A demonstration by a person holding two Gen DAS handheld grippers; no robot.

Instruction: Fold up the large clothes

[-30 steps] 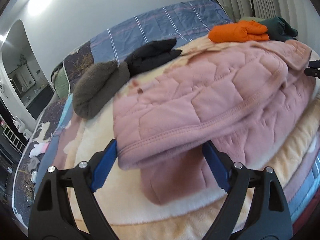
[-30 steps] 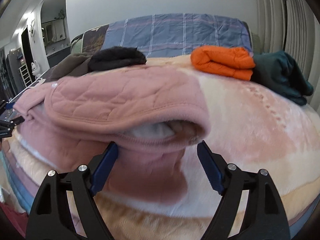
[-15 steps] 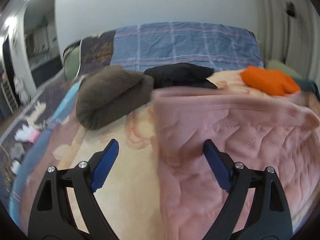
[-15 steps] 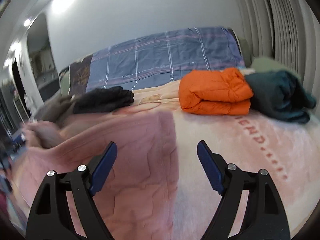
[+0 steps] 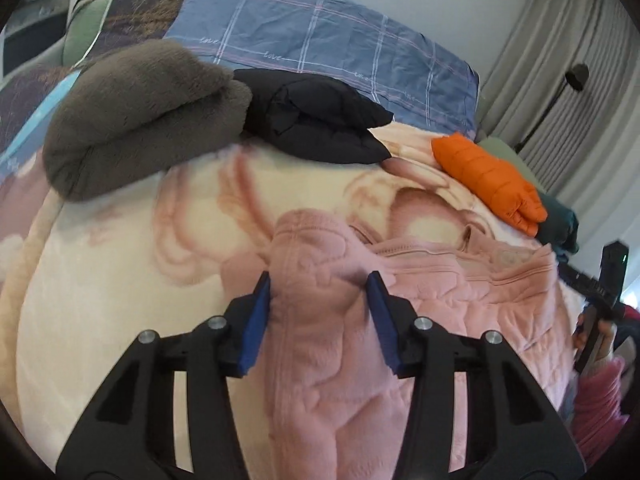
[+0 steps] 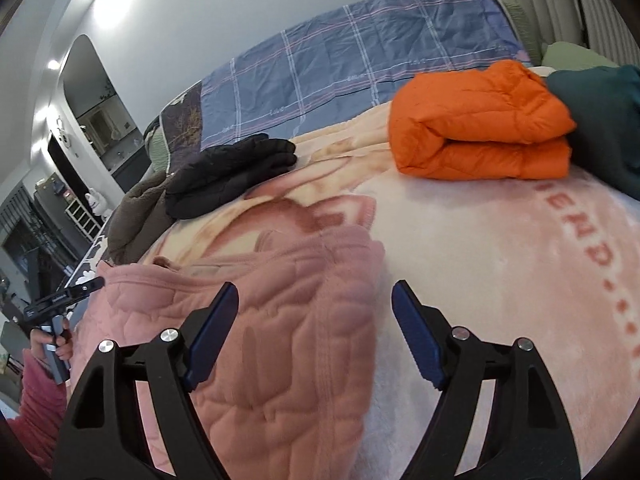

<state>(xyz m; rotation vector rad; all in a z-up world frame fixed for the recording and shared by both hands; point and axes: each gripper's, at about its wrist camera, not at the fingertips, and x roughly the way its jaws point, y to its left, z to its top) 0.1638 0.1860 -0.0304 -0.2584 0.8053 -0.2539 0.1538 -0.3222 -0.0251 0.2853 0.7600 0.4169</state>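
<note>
A pink quilted jacket (image 5: 440, 312) lies spread on the cream and pink blanket (image 5: 120, 280) of a bed. My left gripper (image 5: 318, 280) is at the jacket's far left corner. Its jaws are closing, and a bunched ridge of pink fabric fills the gap between the blue pads. In the right wrist view the same jacket (image 6: 260, 340) reaches in from the left. My right gripper (image 6: 314, 288) straddles its far right edge with its jaws closing. The left pad is over the fabric and the right pad (image 6: 416, 336) stands clear over the blanket (image 6: 500, 260).
Folded clothes sit along the back of the bed: a grey fleece (image 5: 136, 116), a black jacket (image 5: 316, 116), an orange puffer (image 6: 480, 128) and a dark teal garment (image 6: 608, 120). A blue checked cover (image 5: 320, 36) lies behind. A person's hand (image 5: 596, 332) shows at the right edge.
Both grippers have swung from the jacket's near folded edge to its far corners. The jacket now lies flatter. Both pairs of jaws stand narrower, the left one now around fabric.
</note>
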